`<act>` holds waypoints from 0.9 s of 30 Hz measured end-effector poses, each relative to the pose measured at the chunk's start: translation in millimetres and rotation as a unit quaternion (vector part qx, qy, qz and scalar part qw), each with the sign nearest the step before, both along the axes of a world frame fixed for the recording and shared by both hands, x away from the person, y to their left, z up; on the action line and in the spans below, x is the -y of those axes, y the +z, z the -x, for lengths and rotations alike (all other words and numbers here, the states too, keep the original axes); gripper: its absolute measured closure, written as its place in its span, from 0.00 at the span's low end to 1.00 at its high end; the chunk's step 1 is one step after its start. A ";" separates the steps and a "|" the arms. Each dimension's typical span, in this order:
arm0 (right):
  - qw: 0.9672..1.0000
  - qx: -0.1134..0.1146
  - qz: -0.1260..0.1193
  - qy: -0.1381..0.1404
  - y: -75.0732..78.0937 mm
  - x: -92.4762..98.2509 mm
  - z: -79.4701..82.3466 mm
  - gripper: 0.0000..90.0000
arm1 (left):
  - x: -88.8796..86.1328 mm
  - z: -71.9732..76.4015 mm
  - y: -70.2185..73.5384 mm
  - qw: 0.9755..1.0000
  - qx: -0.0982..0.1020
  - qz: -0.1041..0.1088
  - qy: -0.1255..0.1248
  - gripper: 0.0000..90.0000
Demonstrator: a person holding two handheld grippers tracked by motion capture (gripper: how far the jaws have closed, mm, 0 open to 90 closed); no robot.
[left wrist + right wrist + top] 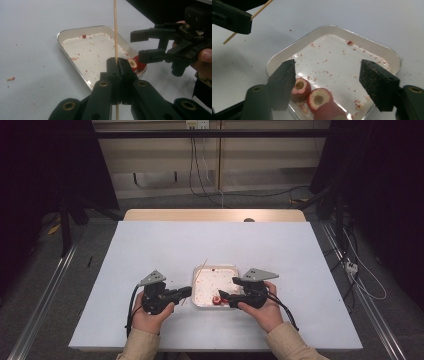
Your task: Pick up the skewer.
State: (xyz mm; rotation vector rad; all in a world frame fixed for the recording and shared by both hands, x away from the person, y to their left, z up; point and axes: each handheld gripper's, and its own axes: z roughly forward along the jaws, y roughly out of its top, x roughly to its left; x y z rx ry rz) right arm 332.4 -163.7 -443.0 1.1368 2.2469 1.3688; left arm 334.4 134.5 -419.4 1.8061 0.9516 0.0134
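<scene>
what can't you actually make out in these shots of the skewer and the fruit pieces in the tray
- Wooden skewer: its near end is hidden behind the shut left gripper in the left gripper view; its far end is cut off by the top edge.
- Red cored fruit pieces: the nearest one is cut off by the bottom edge of the right gripper view, so the count is unclear. What fruit they are cannot be told.
- Tray: its crumbs are too small in the high view.

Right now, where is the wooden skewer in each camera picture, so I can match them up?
High view: the wooden skewer is a thin pale line slanting up from the left claw, just past the tray's far left corner.
Left gripper view: it runs straight up the middle, pinched between the shut jaws.
Right gripper view: it slants across the top left corner.
Shared landmark: the white tray speckled with red crumbs.
</scene>
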 end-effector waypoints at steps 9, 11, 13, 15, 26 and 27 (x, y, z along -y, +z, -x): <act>0.997 -0.036 0.015 0.059 -5.2 -11.4 -1.1 0.72 | 0.4 -0.2 0.2 1.000 0.001 0.000 0.000 0.99; 0.997 -0.042 0.015 0.060 -7.0 -13.3 -2.1 0.74 | 0.8 -0.4 0.0 1.000 0.000 0.000 -0.001 0.99; 0.997 -0.044 0.017 0.062 -8.5 -14.9 -3.2 0.74 | 0.4 -1.2 -0.2 1.000 0.002 -0.002 -0.002 0.99; 0.997 -0.046 0.018 0.065 -9.5 -15.8 -4.0 0.74 | 0.5 -1.3 -0.2 1.000 -0.001 -0.001 -0.001 0.99; 0.995 -0.063 0.008 0.074 -11.9 -25.0 -4.1 0.73 | 1.0 -2.6 -0.4 1.000 -0.003 0.002 -0.002 0.99; 0.995 -0.066 0.006 0.074 -12.1 -25.5 -4.3 0.73 | 0.6 -2.5 -0.4 1.000 -0.004 0.002 -0.002 0.99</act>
